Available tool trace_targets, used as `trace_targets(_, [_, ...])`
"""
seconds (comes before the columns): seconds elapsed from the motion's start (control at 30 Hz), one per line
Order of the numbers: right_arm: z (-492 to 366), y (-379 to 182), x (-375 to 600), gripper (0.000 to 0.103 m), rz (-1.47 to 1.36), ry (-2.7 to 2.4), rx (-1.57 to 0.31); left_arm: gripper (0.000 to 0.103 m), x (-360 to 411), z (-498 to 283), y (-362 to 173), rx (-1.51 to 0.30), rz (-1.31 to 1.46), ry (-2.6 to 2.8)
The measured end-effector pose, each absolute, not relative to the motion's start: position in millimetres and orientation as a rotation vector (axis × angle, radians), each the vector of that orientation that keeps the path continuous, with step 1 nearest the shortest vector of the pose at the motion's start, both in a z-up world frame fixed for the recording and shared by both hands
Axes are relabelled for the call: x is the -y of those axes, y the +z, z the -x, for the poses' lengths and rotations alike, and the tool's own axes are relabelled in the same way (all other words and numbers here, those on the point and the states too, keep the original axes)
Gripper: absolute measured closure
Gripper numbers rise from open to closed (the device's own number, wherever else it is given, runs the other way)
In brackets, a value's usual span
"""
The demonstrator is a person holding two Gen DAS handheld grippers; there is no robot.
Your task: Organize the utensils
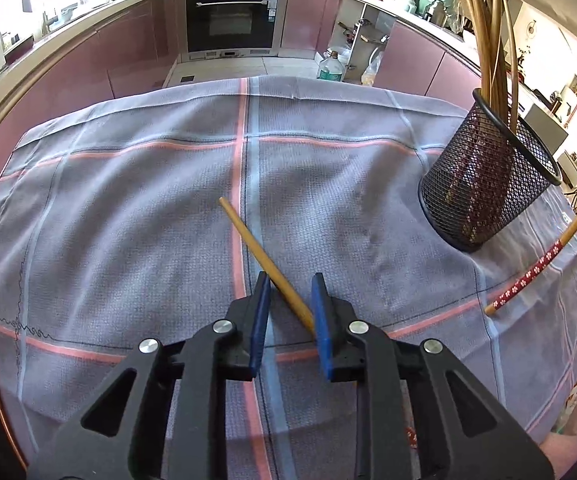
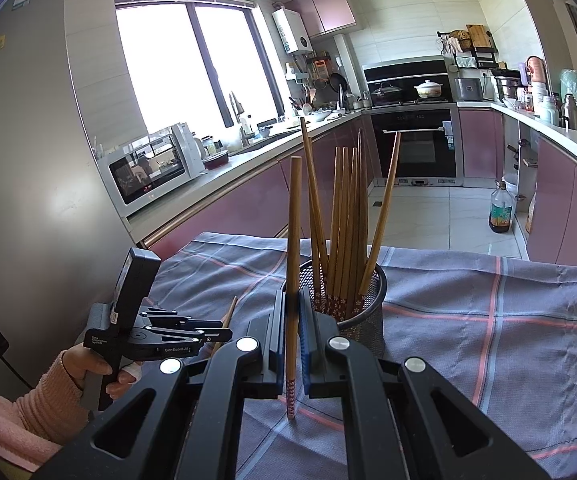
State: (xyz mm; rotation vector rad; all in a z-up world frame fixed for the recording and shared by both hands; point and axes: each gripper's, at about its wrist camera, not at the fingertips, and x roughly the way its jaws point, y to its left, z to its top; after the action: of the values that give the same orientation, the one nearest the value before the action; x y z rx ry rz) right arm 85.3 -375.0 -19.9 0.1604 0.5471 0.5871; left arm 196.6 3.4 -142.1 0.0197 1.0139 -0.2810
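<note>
Left gripper [image 1: 290, 300]: jaws apart at moderate width, blue pads [image 1: 259, 320] on either side of a plain bamboo chopstick [image 1: 264, 260] lying flat on the checked tablecloth [image 1: 128, 200]. Chopstick runs diagonally between the pads, near end against the right-hand pad, far end pointing away to the left; not clamped. Right gripper [image 2: 291, 320]: jaws narrow, closed on a second chopstick [image 2: 293, 240] held upright, patterned red end [image 2: 291, 398] down and just above or touching the cloth, cannot tell which; plain end up. Same chopstick visible in the left wrist view as a curved stick with red floral end [image 1: 528, 276] at the right edge. Black wire-mesh holder [image 2: 364, 320] standing on the cloth directly behind the right gripper, also at the right in the left wrist view [image 1: 484, 184]; loaded with a bundle of chopsticks [image 2: 346, 220], red patterned ends down, plain ends fanned upward. Held chopstick outside the holder, just beside its near-left rim. Left hand [image 2: 100, 372] in a pink sleeve grasping the left gripper handle, seen at lower left of the right wrist view. Kitchen counter with built-in oven [image 1: 232, 20] beyond the table.
</note>
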Motion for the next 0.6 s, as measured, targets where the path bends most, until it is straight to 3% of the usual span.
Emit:
trace_targets(0.17, [-84, -20, 374, 0.098, -0.157, 0.589, -0.545, 0.096, 4, -194, -143, -1.006, -0.05, -0.251])
trace_targets(0.6, [-84, -19, 374, 0.098, -0.153, 0.59, -0.545, 0.096, 13, -188, -141, -0.994, -0.089, -0.218])
